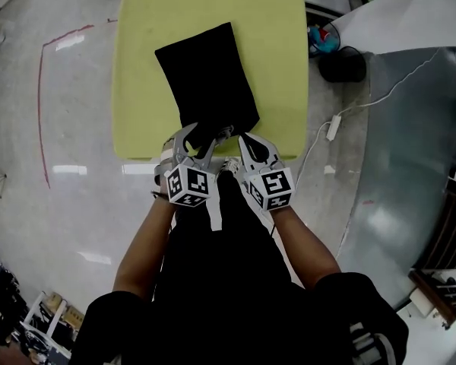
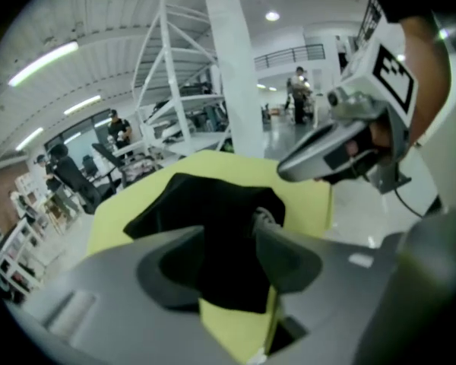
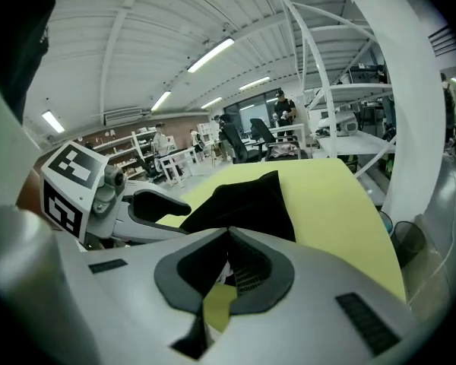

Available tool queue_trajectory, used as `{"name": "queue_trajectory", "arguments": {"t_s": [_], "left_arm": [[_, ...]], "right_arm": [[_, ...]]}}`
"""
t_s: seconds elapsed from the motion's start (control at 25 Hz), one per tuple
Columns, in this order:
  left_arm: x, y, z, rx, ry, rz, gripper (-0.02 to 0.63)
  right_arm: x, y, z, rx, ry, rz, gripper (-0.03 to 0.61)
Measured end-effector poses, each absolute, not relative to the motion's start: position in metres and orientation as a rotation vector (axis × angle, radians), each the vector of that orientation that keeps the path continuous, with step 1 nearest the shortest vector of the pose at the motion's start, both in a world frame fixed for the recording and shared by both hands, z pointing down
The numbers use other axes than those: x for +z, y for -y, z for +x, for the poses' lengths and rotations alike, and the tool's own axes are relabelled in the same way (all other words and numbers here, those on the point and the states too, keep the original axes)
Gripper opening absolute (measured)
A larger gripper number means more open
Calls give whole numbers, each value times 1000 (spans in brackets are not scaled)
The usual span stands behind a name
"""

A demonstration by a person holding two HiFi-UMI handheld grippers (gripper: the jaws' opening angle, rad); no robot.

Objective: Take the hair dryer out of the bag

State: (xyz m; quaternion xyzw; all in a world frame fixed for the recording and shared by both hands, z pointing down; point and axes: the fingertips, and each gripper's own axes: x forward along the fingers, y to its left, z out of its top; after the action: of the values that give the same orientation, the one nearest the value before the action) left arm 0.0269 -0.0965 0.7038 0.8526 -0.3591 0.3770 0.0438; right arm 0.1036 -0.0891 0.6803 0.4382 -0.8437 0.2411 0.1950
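A black bag [image 1: 207,76] lies flat on a yellow-green table [image 1: 137,67], its near end at the table's front edge. No hair dryer shows; the bag hides whatever is inside. My left gripper [image 1: 207,134] stands open at that near end, with the bag's edge [image 2: 213,219] seen between its fingers [image 2: 285,261]. The pads do not press on the bag. My right gripper [image 1: 243,137] is shut just to the right of it, tips at the bag's near corner. In the right gripper view the closed jaws [image 3: 228,236] point at the bag [image 3: 251,204], and the left gripper [image 3: 184,207] is beside them.
A white cable with an adapter [image 1: 334,128] trails over the floor right of the table. A dark round object [image 1: 342,65] and a grey sheet [image 1: 410,166] lie further right. A red line [image 1: 39,90] marks the floor at left. White shelving [image 2: 175,90] stands beyond the table.
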Motion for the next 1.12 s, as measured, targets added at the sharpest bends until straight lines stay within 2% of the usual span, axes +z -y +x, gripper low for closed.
{"name": "queue_trajectory", "arguments": {"t_s": [0.32, 0.4, 0.48, 0.52, 0.76, 1.12], "left_arm": [[732, 105, 29, 1372, 1032, 2629, 198], [732, 109, 25, 1364, 1056, 2621, 149], [729, 114, 21, 1343, 1105, 2595, 38], [727, 115, 19, 1332, 1120, 2581, 20], [709, 119, 22, 1157, 1092, 2523, 15], [677, 136, 22, 994, 1070, 2474, 15]], "right_arm": [[702, 77, 88, 677, 2365, 1118, 6], [705, 74, 87, 680, 2360, 1107, 6], [708, 72, 88, 681, 2355, 1100, 6], [708, 73, 91, 684, 2352, 1105, 6], [703, 86, 99, 663, 2349, 1130, 6], [696, 83, 55, 488, 2380, 954, 6]]}}
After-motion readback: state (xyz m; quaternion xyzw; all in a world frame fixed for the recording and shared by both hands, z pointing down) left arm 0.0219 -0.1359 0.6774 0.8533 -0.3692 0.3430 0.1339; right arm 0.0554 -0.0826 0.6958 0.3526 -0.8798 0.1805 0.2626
